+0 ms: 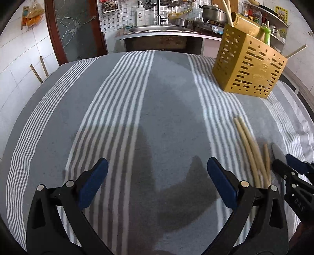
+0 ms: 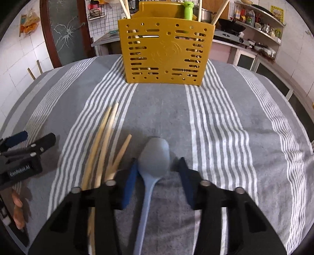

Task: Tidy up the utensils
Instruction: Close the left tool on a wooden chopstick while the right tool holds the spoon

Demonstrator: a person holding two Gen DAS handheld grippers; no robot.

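Observation:
A pale blue spoon (image 2: pixel 154 155) lies on the striped cloth, bowl pointing away. My right gripper (image 2: pixel 158 168) is open with its jaws on either side of the spoon's bowl and neck, low over the cloth. Several wooden chopsticks (image 2: pixel 106 141) lie just left of the spoon; they also show in the left wrist view (image 1: pixel 250 145). A yellow perforated utensil holder (image 2: pixel 165 51) stands upright at the far side, with chopsticks and a green utensil in it; it shows in the left wrist view (image 1: pixel 248 66) too. My left gripper (image 1: pixel 157 170) is open and empty over bare cloth, left of the chopsticks.
The table is covered by a grey and white striped cloth (image 1: pixel 121 109). Behind it are a sink counter (image 1: pixel 157 29), a stove with pots (image 1: pixel 214 13) and shelves of jars (image 2: pixel 261 21). A dark door (image 1: pixel 72 29) is at the back left.

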